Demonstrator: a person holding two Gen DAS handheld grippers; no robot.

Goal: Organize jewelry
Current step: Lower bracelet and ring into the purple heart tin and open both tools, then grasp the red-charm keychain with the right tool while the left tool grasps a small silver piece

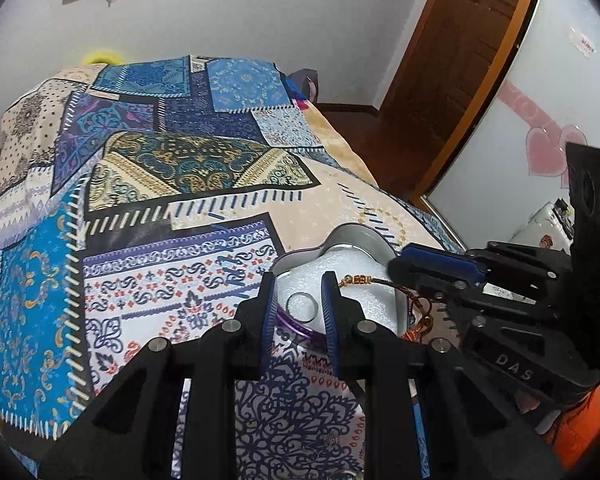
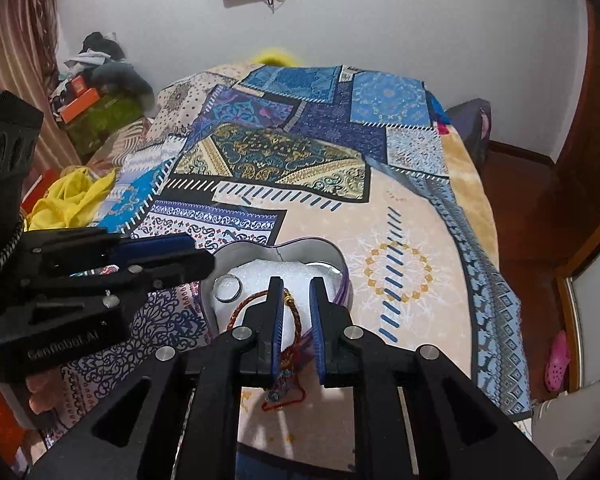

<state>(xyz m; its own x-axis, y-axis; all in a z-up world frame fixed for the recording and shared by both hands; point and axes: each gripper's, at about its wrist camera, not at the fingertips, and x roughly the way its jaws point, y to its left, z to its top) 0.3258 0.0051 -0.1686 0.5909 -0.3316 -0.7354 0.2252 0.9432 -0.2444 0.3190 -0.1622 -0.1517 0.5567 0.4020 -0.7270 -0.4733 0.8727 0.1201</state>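
Braided red cord bracelet (image 2: 290, 312) lies half in the heart-shaped tin (image 2: 324, 254) near the bedspread's (image 2: 400, 216) near edge, its tail trailing over the rim. My right gripper (image 2: 296, 312) straddles it, narrowly parted and not clamped; my left gripper (image 1: 298, 308), likewise parted, grips nothing. I should pinch the tail and feed it onto the foam, clear of the silver ring (image 2: 228, 288).

The right gripper (image 1: 396, 270) has the letters "DAS" on its black body, seen from the left wrist. The left gripper (image 2: 204, 258) has "GenRobot.AI" on its black body, seen from the right wrist.

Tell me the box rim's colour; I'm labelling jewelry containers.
Purple, on the heart-shaped box; the rim shows best in the right wrist view.
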